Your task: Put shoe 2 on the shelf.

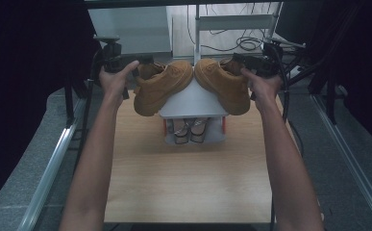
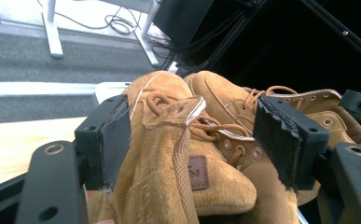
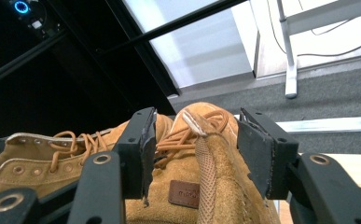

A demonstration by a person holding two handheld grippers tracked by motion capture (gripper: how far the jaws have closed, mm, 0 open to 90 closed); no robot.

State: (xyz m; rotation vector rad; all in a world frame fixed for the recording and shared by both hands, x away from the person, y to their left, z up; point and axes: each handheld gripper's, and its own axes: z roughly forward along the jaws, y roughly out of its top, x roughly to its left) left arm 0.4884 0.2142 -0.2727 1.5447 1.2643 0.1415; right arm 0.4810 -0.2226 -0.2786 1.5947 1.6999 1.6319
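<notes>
Two tan suede boots with orange laces hang toe to toe over a white shoe rack (image 1: 193,101) at the table's far end. My left gripper (image 1: 134,62) is shut on the heel collar of the left boot (image 1: 162,86), which tilts with its sole toward the table. In the left gripper view the jaws of the left gripper (image 2: 194,109) flank that left boot (image 2: 169,158), and the other boot (image 2: 234,100) lies beyond it. My right gripper (image 1: 243,60) grips the right boot (image 1: 224,82) at its heel. In the right gripper view, the right gripper (image 3: 199,119) clamps the right boot (image 3: 201,154) by its heel tab.
The rack's lower shelf holds a dark pair of shoes (image 1: 192,131). The wooden table (image 1: 188,178) stretches toward me between my forearms. Metal rails (image 1: 54,159) run along both sides. Cables and a white frame leg (image 1: 198,33) lie on the floor beyond.
</notes>
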